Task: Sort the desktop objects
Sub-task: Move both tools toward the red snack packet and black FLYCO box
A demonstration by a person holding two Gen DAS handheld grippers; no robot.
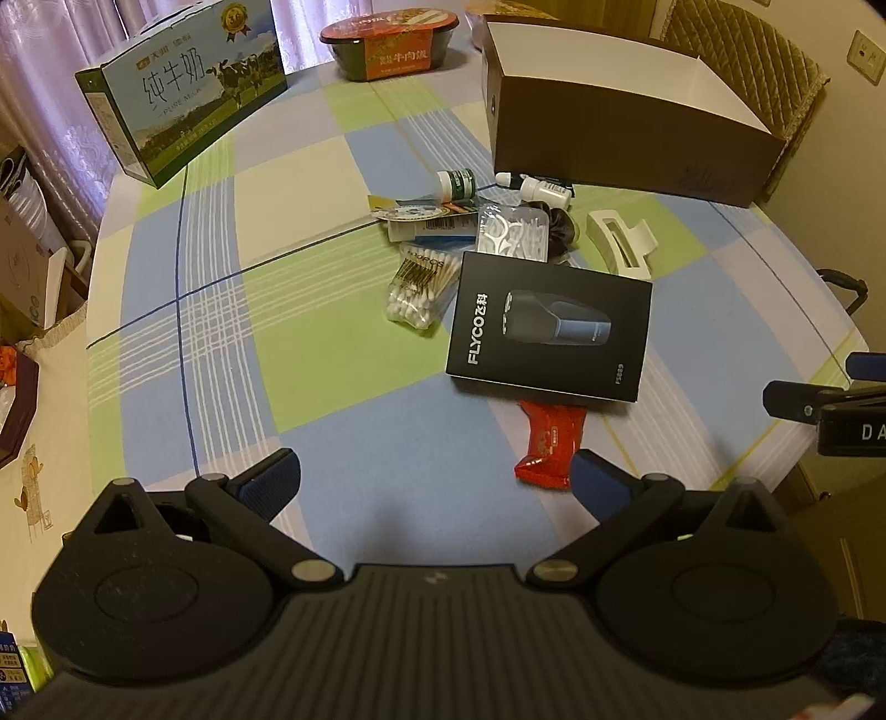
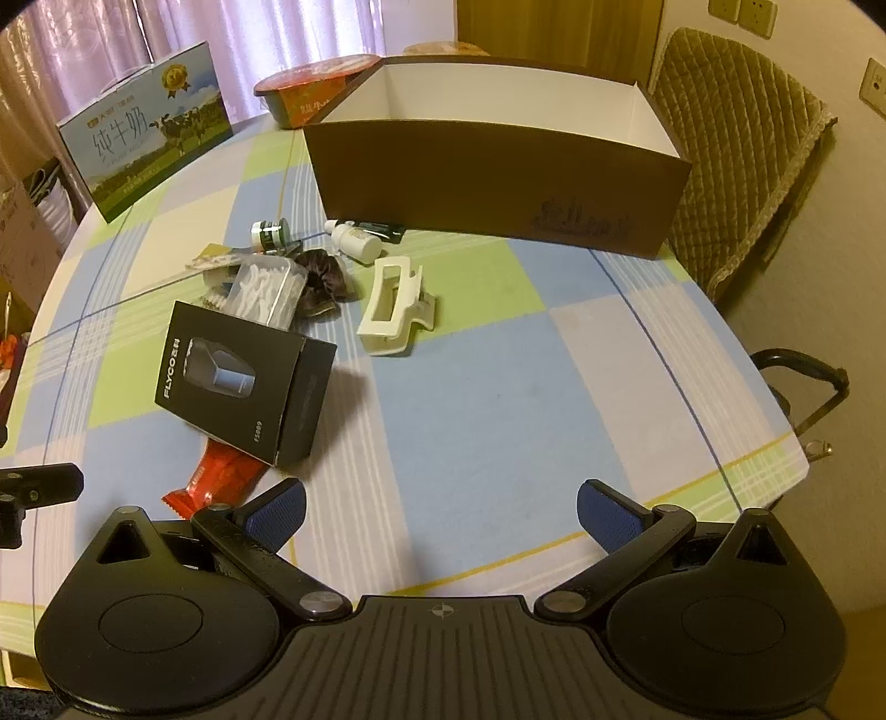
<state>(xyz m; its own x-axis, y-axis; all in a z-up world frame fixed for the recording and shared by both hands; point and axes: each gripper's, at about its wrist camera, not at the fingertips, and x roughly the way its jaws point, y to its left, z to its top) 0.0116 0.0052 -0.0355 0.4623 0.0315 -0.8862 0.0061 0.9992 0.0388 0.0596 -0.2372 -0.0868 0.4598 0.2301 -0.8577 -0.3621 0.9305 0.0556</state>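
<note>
A black FLYCO shaver box (image 1: 551,325) (image 2: 246,382) lies on the checked tablecloth, over one end of a red snack packet (image 1: 549,450) (image 2: 213,476). Behind it lie a cotton swab bag (image 1: 422,288), a floss pick box (image 1: 515,231) (image 2: 266,291), a dark scrunchie (image 2: 321,282), a white hair claw (image 1: 623,243) (image 2: 396,310) and two small bottles (image 1: 457,184) (image 2: 357,239). An open brown box (image 1: 626,127) (image 2: 498,183) stands behind them. My left gripper (image 1: 434,482) is open and empty, near the snack packet. My right gripper (image 2: 440,515) is open and empty above the near table edge.
A milk carton (image 1: 183,105) (image 2: 147,144) and a red instant meal bowl (image 1: 387,41) (image 2: 310,91) stand at the back left. A quilted chair (image 2: 736,183) is behind the table at right. Cardboard boxes (image 1: 27,266) sit off the left edge.
</note>
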